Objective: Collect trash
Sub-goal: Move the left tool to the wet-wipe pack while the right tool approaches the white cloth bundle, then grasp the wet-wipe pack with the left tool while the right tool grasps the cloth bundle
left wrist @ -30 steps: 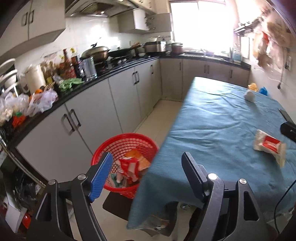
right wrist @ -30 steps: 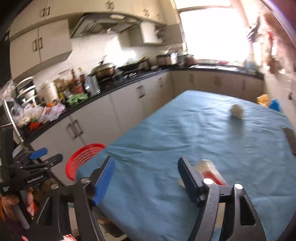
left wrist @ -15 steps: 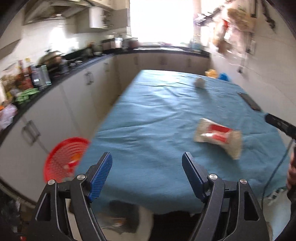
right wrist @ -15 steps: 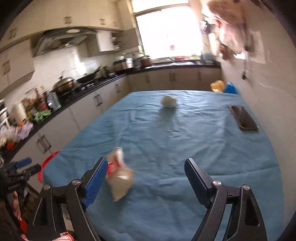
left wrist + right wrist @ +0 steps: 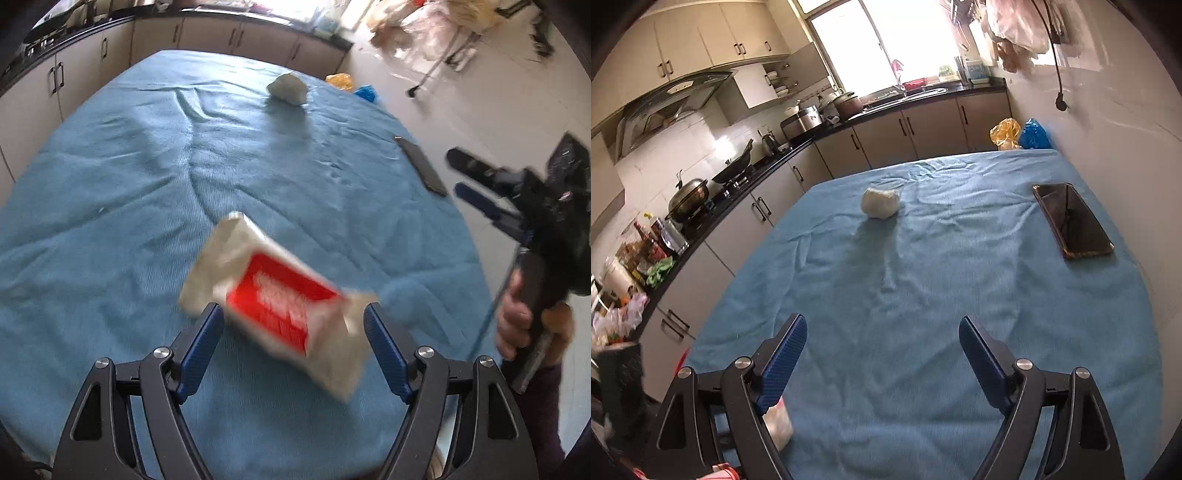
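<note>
A white plastic packet with a red label [image 5: 280,295] lies on the blue tablecloth [image 5: 110,192]. My left gripper [image 5: 293,330] is open, its blue pads either side of the packet's near end, not closed on it. A crumpled white wad [image 5: 288,88] lies farther back; it also shows in the right wrist view [image 5: 880,202]. My right gripper [image 5: 882,343] is open and empty above the cloth [image 5: 923,295]; it shows in the left wrist view [image 5: 476,184] at the right. A corner of the packet [image 5: 777,424] peeks behind its left finger.
A black phone [image 5: 1071,221] lies on the cloth near the right wall. Yellow and blue bags [image 5: 1019,133] sit at the table's far end. A kitchen counter with pots [image 5: 690,199] runs along the left. A red basket rim [image 5: 681,360] shows below the table's left edge.
My left gripper swung from the red basket to the table and closed in on the packet. My right gripper turned right, past the packet, toward the wad and phone.
</note>
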A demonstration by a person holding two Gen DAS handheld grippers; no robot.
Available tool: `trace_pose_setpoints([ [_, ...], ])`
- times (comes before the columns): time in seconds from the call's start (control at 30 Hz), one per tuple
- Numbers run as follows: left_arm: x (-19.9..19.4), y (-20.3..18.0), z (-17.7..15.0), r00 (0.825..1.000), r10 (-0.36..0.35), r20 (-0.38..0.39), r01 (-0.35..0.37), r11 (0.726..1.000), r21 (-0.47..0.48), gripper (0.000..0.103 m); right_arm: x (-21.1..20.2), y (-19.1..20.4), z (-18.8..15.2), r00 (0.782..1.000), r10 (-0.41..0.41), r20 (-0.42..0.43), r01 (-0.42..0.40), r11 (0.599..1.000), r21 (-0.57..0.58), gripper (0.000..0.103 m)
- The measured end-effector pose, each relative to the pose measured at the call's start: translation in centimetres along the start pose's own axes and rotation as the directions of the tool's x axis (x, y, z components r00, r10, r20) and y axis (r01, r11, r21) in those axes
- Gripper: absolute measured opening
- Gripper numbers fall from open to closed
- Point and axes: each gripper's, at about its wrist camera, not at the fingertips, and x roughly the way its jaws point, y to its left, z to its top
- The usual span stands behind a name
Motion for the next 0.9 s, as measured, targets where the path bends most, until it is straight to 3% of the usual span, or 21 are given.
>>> trace_pose_setpoints([
  [0.17, 2.5, -0.8, 2.7, 0.999, 0.042, -0.019, -0.041, 0.998, 0.05, 0.076, 4.0, -0.1, 4.1, 1.0, 0.01, -0.023, -0.01, 1.0, 0.0, 0.088],
  [0.23, 2.7, -0.7, 3.4, 0.999, 0.039, -0.015, -0.038, 0.998, 0.055, 0.071, 5.8, -0.1, 5.5, 0.999, 0.009, -0.033, -0.008, 1.0, 0.004, 0.088],
  [0.3, 2.4, 0.0, 3.7, 0.999, 0.032, -0.015, -0.031, 0.998, 0.057, 0.057, 8.1, 0.0, 7.2, 0.999, -0.005, -0.042, 0.005, 1.0, 0.003, 0.088],
  [0.43, 1.3, 1.1, 4.0, 1.0, 0.015, -0.018, -0.014, 0.997, 0.075, 0.048, 13.4, 0.6, 10.6, 0.998, -0.019, -0.067, 0.02, 1.0, 0.02, 0.088],
  [0.6, 0.8, 1.4, 3.6, 1.0, 0.002, -0.021, 0.0, 0.995, 0.098, 0.047, 19.9, 1.3, 14.0, 0.992, -0.065, -0.107, 0.069, 0.997, 0.034, 0.088],
  [0.77, 0.7, 1.9, 3.3, 0.999, -0.024, -0.027, 0.026, 0.995, 0.092, 0.053, 25.4, 0.9, 15.1, 0.982, -0.073, -0.177, 0.089, 0.993, 0.084, 0.088],
  [0.83, 1.0, 2.1, 3.3, 0.999, -0.036, -0.037, 0.039, 0.996, 0.081, 0.057, 26.8, 0.8, 14.9, 0.976, -0.073, -0.206, 0.095, 0.991, 0.096, 0.076],
  [0.87, 1.1, 2.3, 3.3, 0.998, -0.041, -0.041, 0.044, 0.996, 0.072, 0.058, 27.1, 0.8, 14.9, 0.974, -0.06, -0.217, 0.084, 0.991, 0.104, 0.052],
  [0.9, 1.1, 2.4, 3.2, 0.998, -0.048, -0.042, 0.051, 0.997, 0.065, 0.058, 27.2, 0.7, 14.7, 0.972, -0.037, -0.232, 0.066, 0.99, 0.121, 0.046],
])
